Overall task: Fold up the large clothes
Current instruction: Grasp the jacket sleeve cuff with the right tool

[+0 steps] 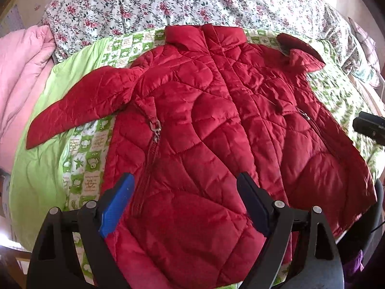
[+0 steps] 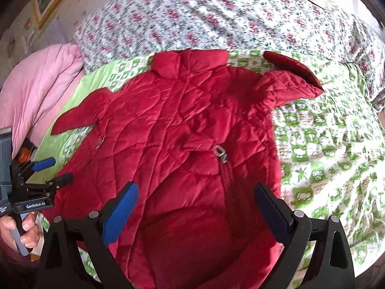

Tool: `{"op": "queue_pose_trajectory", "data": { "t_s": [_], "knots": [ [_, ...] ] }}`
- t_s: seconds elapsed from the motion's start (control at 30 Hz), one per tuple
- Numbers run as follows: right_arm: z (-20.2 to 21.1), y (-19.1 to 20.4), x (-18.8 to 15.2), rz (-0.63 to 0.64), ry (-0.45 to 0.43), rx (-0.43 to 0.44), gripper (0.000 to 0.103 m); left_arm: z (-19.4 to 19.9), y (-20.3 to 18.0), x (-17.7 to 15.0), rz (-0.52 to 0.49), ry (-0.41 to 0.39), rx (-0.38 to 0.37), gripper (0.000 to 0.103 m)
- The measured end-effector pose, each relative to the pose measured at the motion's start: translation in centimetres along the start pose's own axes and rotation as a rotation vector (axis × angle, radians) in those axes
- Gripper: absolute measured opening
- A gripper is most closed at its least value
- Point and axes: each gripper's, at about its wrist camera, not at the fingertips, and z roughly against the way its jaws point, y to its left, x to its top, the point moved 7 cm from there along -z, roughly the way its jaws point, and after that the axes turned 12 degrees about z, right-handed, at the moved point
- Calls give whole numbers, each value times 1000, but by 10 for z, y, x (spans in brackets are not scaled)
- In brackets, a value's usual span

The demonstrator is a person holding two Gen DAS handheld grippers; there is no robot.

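Note:
A red quilted jacket [image 1: 204, 125] lies flat, front up, on a green patterned sheet [image 1: 91, 161], collar at the far side; it also shows in the right wrist view [image 2: 182, 144]. Its left sleeve [image 1: 79, 106] points out to the left; the right sleeve [image 2: 288, 82] is bent up near the collar. My left gripper [image 1: 185, 185] is open and empty, above the jacket's lower left part. My right gripper [image 2: 195, 192] is open and empty, above the lower right part near a pocket zipper [image 2: 220, 151]. The left gripper also shows in the right wrist view [image 2: 50, 171].
A floral quilt [image 1: 168, 2] lies bunched behind the jacket. A pink blanket [image 1: 21, 67] lies to the left. The green sheet [image 2: 324, 149] extends to the right of the jacket. A hand [image 2: 14, 231] holds the left gripper's handle.

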Motion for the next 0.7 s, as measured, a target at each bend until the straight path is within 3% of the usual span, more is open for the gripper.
{"op": "queue_pose_trajectory", "data": {
  "t_s": [0.13, 0.57, 0.63, 0.7],
  "knots": [
    [-6, -27, 9, -19, -9, -40, 96, -8, 2, 7, -9, -9, 23, 88],
    [-29, -138, 74, -75, -93, -156, 95, -39, 1, 25, 36, 46, -11, 88],
    [-37, -155, 86, -68, -100, -178, 93, -43, 0, 28, 45, 54, -15, 88],
    [-47, -173, 99, -67, -94, -206, 86, -47, -1, 32, 50, 57, -21, 87]
  ]
}}
